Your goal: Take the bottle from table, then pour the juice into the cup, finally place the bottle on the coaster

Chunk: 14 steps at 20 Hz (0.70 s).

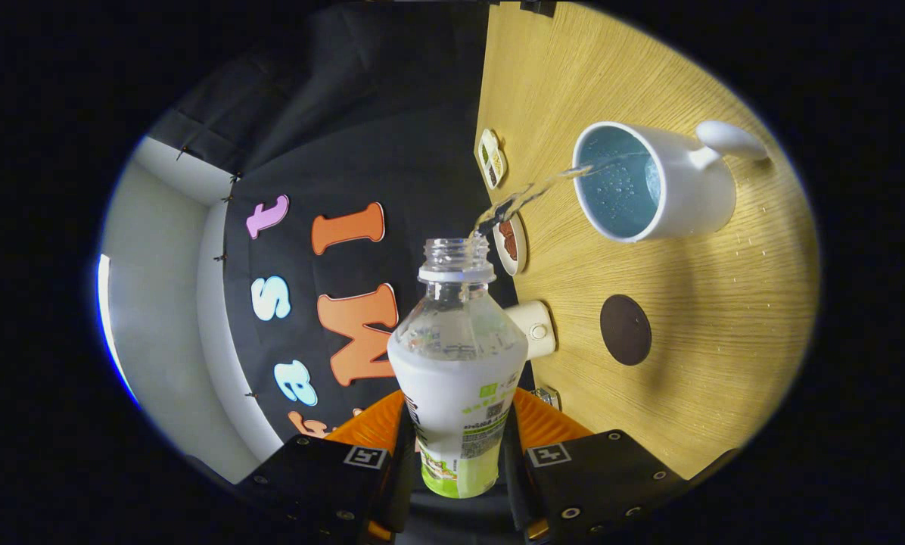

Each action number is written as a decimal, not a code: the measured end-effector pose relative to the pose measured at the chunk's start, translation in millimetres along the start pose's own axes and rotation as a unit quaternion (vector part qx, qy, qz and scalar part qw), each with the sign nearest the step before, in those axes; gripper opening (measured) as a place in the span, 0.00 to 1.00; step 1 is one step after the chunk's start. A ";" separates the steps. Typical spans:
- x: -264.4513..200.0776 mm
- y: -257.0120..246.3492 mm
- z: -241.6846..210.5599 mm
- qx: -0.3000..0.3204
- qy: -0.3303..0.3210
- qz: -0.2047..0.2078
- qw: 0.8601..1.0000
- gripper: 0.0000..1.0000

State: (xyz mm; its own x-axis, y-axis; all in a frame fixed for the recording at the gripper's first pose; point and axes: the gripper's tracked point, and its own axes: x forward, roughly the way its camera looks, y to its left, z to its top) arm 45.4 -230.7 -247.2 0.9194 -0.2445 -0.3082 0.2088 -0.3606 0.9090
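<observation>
My gripper is shut on a clear uncapped bottle with a white and green label, both fingers pressing its lower body. The whole view is rolled sideways, so the wooden table stands like a wall beside the bottle. A thin stream of clear liquid arcs from the bottle's open mouth into a white mug with a blue inside and a handle on its far side. Drops cling to the mug's inner wall. A dark round coaster lies on the table between the mug and my fingers.
Along the table's edge sit a small dish with brown contents, a small white rectangular box, a cream cylinder and a metal bolt. Tiny droplets speckle the wood near the mug. The black booth wall is behind the bottle.
</observation>
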 end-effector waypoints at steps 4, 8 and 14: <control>1.0 0.3 -0.1 0.007 -0.002 0.002 1.000 0.53; 4.9 6.7 -2.3 0.014 0.001 0.010 1.000 0.53; 9.7 13.6 -0.9 0.031 0.001 0.015 0.999 0.53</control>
State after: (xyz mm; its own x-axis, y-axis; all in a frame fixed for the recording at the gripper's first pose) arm 57.5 -237.1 -237.6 0.9256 -0.2537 -0.2810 0.1607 -0.4086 0.8984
